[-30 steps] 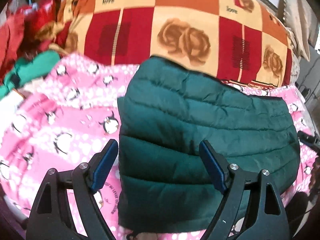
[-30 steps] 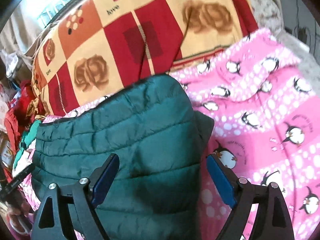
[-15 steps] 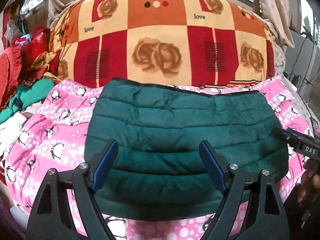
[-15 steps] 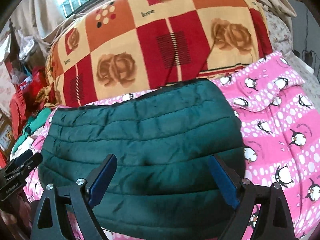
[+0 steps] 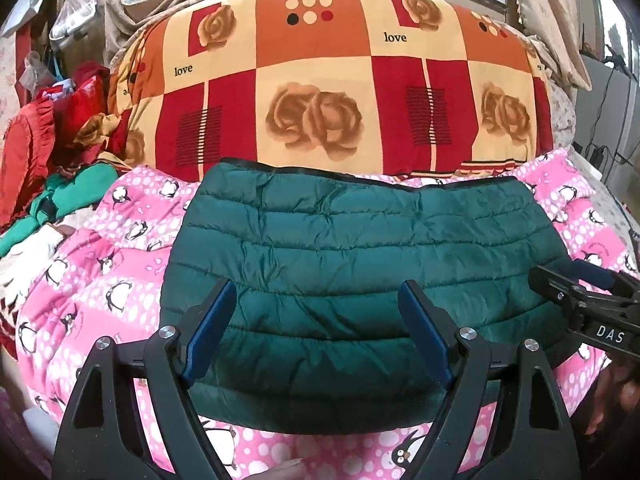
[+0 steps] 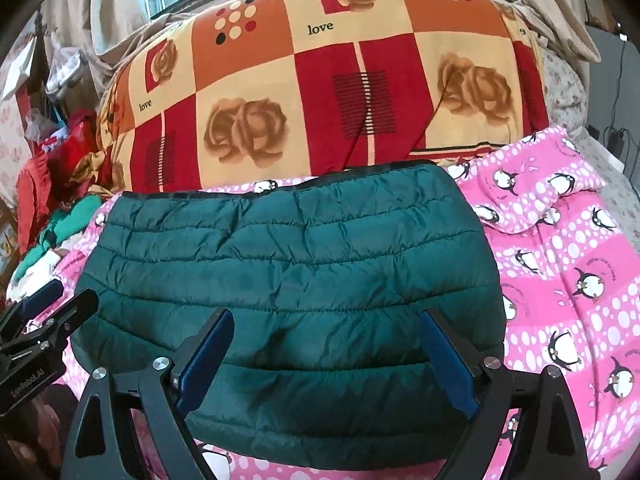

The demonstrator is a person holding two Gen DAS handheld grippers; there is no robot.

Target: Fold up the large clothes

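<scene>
A dark green quilted puffer jacket (image 5: 360,264) lies folded into a wide flat block on a pink penguin blanket (image 5: 100,280). It also shows in the right wrist view (image 6: 296,272). My left gripper (image 5: 316,300) is open and empty, held above the jacket's near left part. My right gripper (image 6: 324,328) is open and empty, above the jacket's near right part. The right gripper also shows at the right edge of the left wrist view (image 5: 580,292), and the left gripper at the left edge of the right wrist view (image 6: 44,308).
A big red, orange and cream rose-print quilt (image 5: 320,92) is piled behind the jacket. A heap of red and green clothes (image 5: 52,152) lies at the far left. The pink blanket (image 6: 568,272) spreads to the right. Cables (image 5: 600,152) hang at the far right.
Both grippers have pulled back and up from the jacket. The view has widened, so the whole folded jacket and the quilt behind it show now. The jacket lies still.
</scene>
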